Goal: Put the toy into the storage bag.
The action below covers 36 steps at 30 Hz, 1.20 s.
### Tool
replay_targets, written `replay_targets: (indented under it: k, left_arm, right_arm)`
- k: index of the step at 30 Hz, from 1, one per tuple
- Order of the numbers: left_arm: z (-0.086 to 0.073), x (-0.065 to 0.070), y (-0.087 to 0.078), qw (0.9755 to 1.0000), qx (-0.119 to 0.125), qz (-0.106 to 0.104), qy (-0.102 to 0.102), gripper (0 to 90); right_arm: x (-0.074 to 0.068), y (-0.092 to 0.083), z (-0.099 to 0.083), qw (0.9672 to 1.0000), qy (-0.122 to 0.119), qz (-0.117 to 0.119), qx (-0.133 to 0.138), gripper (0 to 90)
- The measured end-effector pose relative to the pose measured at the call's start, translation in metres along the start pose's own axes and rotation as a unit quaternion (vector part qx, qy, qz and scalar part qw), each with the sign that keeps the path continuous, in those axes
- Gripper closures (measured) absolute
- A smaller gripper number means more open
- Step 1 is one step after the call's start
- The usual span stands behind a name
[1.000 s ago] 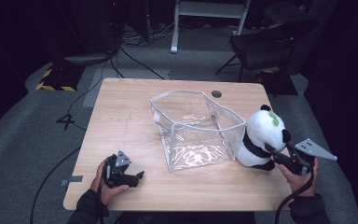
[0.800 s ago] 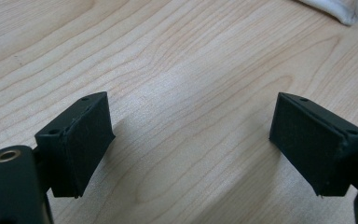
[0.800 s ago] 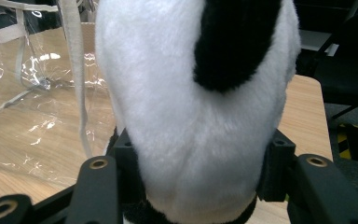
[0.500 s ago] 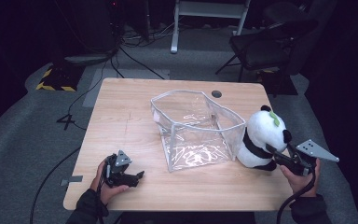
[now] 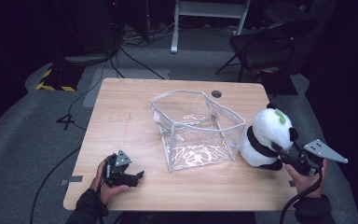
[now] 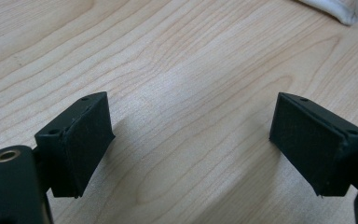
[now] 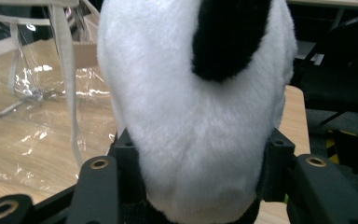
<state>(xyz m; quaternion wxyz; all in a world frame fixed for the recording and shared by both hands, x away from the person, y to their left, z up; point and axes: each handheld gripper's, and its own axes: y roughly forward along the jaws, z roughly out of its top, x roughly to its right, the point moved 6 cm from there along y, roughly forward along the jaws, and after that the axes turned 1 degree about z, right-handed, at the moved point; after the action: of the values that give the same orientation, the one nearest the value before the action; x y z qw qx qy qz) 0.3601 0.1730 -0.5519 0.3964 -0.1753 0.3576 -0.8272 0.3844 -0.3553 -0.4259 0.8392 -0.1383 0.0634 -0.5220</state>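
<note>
A black-and-white panda plush (image 5: 266,134) stands upright on the wooden table (image 5: 121,107), just right of a clear plastic bag with white trim (image 5: 196,126). My right gripper (image 5: 280,152) comes in from the right and is shut on the panda's body. In the right gripper view the plush (image 7: 191,107) bulges between the two jaws of that gripper (image 7: 196,179), and the bag (image 7: 28,93) lies behind it to the left. My left gripper (image 5: 138,176) rests near the table's front left, held by a hand. Its jaws (image 6: 191,144) stand wide open over bare wood (image 6: 191,65).
The bag stands open-topped in the middle of the table. A corner of its white trim (image 6: 338,10) shows at the top right of the left gripper view. A dark chair (image 5: 265,42) and cables lie on the floor beyond the table. A round hole (image 5: 216,94) sits near the table's far edge.
</note>
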Motion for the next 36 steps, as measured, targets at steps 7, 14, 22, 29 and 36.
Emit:
replay_targets:
  k: [7, 14, 22, 29, 36]
  left_arm:
    - [0.000, 0.000, 0.000, 1.0000, 0.000, 0.000, 0.000, 13.2]
    - [0.000, 0.000, 0.000, 1.0000, 0.000, 0.000, 0.000, 13.2]
    - [0.000, 0.000, 0.000, 1.0000, 0.001, 0.001, -0.001, 13.2]
    - [0.000, 0.000, 0.000, 1.0000, 0.000, 0.001, -0.001, 13.1]
    - [0.000, 0.000, 0.000, 1.0000, 0.001, 0.001, -0.002, 13.1]
  right_arm:
    - [0.003, -0.010, 0.014, 0.9998, -0.001, -0.001, 0.022, 48.2]
    - [0.008, -0.017, 0.035, 0.9990, -0.008, -0.010, 0.043, 48.2]
    - [0.008, -0.027, 0.075, 0.9969, -0.028, -0.017, 0.072, 48.2]
    - [0.004, -0.030, 0.108, 0.9944, -0.053, -0.022, 0.089, 48.2]
    - [0.001, -0.028, 0.132, 0.9925, -0.063, -0.022, 0.103, 48.2]
